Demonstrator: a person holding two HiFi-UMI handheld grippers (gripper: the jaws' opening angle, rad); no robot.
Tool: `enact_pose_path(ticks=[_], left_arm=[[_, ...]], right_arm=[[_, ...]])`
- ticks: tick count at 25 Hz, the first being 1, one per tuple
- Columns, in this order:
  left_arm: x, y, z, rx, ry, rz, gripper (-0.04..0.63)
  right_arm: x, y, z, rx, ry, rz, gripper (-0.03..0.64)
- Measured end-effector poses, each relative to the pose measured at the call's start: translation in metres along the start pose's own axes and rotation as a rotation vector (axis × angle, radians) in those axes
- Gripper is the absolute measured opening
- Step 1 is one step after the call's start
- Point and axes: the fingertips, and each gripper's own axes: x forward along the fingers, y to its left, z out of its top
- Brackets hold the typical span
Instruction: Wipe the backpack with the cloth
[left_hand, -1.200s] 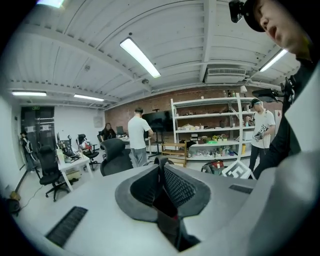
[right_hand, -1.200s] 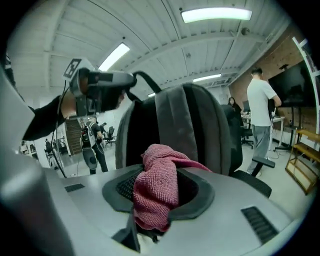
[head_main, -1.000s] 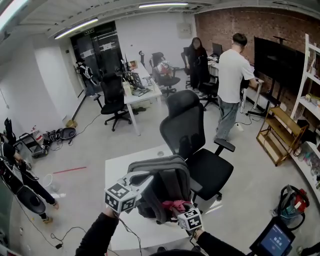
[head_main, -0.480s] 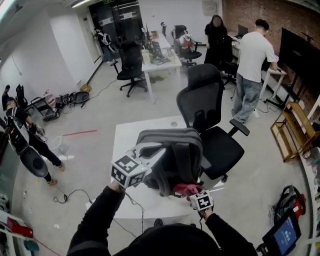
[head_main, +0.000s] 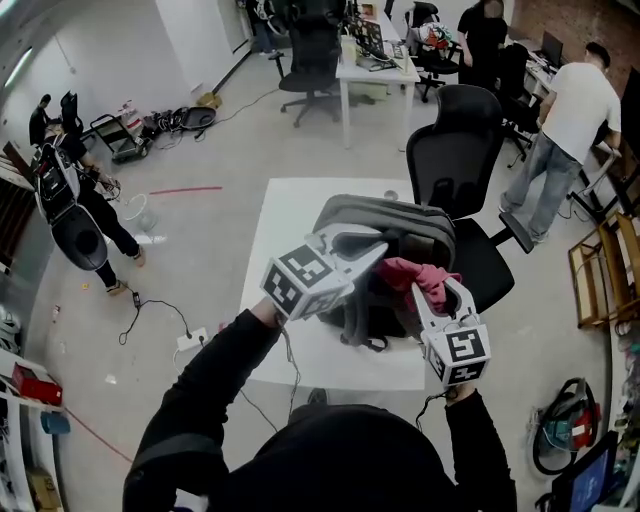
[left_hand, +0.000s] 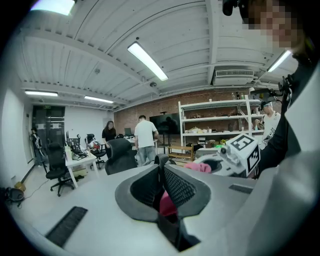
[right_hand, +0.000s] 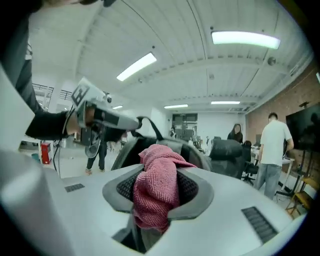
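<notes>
Upright near the middle of the white counter (head_main: 280, 220): the grey backpack (head_main: 400, 225). Steadied from above by the left gripper (left_hand: 160, 170), pressed together on a thin dark strap, probably the bag's carry loop (right_hand: 151, 126), though hard to confirm from so close behind the jaws. Pinched tight in the right gripper (right_hand: 159, 197): the pink cloth (head_main: 420, 275), bunched and spilling over both jaws, held up beside the upper right part of the backpack, either against the fabric or just short of contact, impossible to say which. Judged as somewhere in mid-wipe at best: no damp streak, dust line or clean patch anywhere to mark finished ground, so most of the fabric best counted as left to do, the far face and the lower half especially. As for the backpack as a container: main compartment apparently closed, nothing of any contents on show. Beyond the counter, just behind the bag, a black office chair (head_main: 460, 150).
</notes>
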Motion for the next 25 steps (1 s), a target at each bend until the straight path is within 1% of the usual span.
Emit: enact_pose_path(ticks=[2,4,5,7,11,19,22,25], left_arm=[[-0.002,-0.003,0.001,0.007,0.001,-0.008,0.043],[-0.003,-0.007,0.001,0.012,0.001,-0.018,0.043],[-0.003,-0.009,0.001,0.013,0.001,-0.023,0.043],[-0.003,-0.013,-0.002,0.012,0.001,-0.034,0.043],[-0.007,-0.016,-0.008,-0.002,-0.005,-0.057,0.043],[-0.018,-0.019,-0.018,-0.033,-0.021,-0.054,0.043],[-0.014,-0.018,-0.012,-0.035,-0.036,-0.047,0.043],[-0.017,-0.008,0.002,-0.025,-0.050,-0.024,0.043]], right_arm=[[-0.007,-0.007,0.038,-0.008,-0.093,-0.029,0.141],[-0.014,-0.013,0.060,-0.024,-0.161,-0.053,0.141],[-0.016,-0.016,0.065,-0.024,-0.177,-0.063,0.141],[-0.015,-0.020,0.060,0.001,-0.160,-0.077,0.141],[-0.006,-0.014,0.005,0.088,-0.033,-0.070,0.141],[-0.002,0.023,-0.146,0.193,0.260,-0.031,0.141],[-0.007,0.029,-0.200,0.229,0.370,-0.014,0.141],[-0.011,0.044,-0.235,0.265,0.453,0.008,0.141]])
